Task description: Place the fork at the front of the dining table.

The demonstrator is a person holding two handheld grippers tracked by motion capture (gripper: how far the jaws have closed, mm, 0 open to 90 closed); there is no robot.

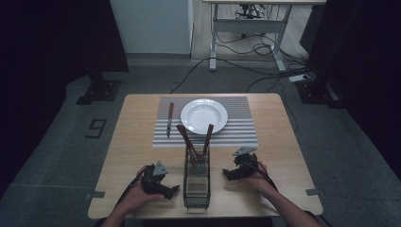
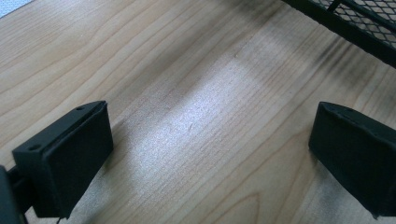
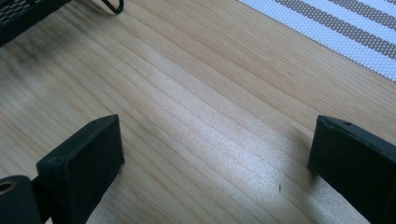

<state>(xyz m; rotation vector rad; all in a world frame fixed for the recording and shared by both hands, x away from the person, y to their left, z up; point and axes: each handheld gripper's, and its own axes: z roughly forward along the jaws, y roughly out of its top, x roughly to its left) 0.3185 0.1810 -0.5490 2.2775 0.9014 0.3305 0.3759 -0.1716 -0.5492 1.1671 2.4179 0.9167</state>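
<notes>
The caddy stands between the left tool and right tool, plate behind.

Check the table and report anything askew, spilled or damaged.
Nothing stands out. The plate sits flat on the striped placemat, a knife lies straight beside it, and two utensils lean crossed in the upright mesh caddy. No spills show on the table.

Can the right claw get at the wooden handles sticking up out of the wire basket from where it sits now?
Probably yes. The right claw rests open and empty on the table just right of the wire basket, and the two wooden handles stand above the rim with nothing between them and the claw.
</notes>
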